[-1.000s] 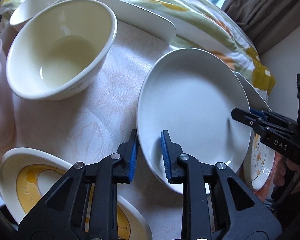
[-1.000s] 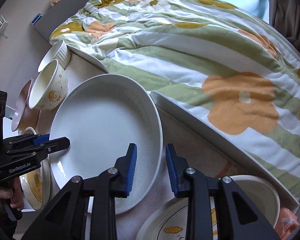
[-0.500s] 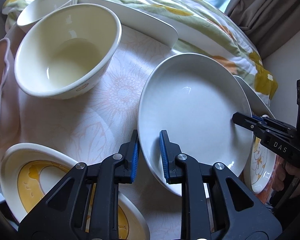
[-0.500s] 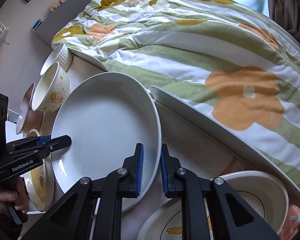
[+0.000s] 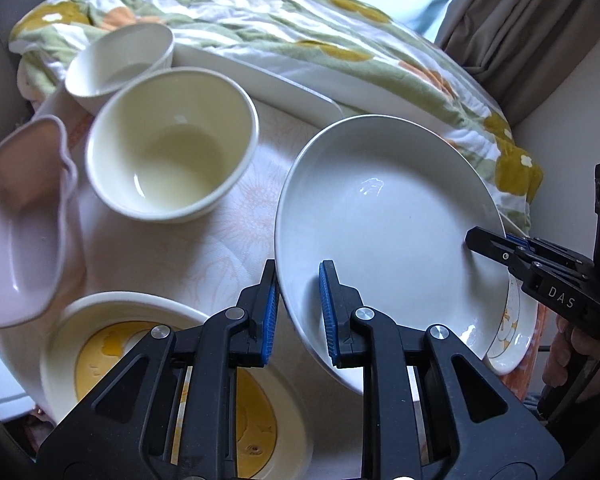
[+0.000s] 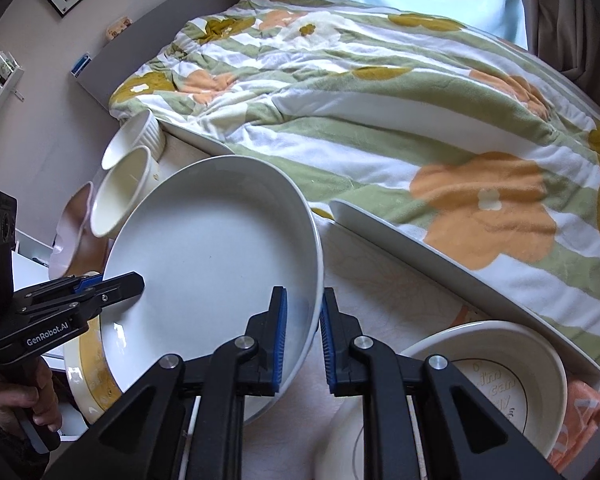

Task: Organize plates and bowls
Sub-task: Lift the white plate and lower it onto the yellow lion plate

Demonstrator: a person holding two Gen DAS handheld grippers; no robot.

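Observation:
A large white plate [image 5: 388, 220] is held at both sides and lifted off the table. My left gripper [image 5: 296, 312] is shut on its near rim in the left wrist view. My right gripper [image 6: 303, 336] is shut on the opposite rim of the plate [image 6: 212, 264]. The right gripper also shows at the plate's far side in the left wrist view [image 5: 500, 246], and the left gripper at the plate's left edge in the right wrist view [image 6: 112, 284]. A cream bowl [image 5: 172, 148], a small white ribbed bowl [image 5: 120, 64] and a pink dish [image 5: 20, 220] stand to the left.
A yellow-patterned plate [image 5: 172, 392] lies under my left gripper. A flower-printed plate [image 5: 512, 336] lies under the lifted plate's right side. A cream printed bowl [image 6: 500, 380] sits at the right. A long white tray edge [image 6: 440, 264] and a floral quilt [image 6: 380, 100] border the table.
Both grippers have closed on the white plate's rims and raised it off the table. The views have risen and pulled back, so more of the bowls and the bed shows.

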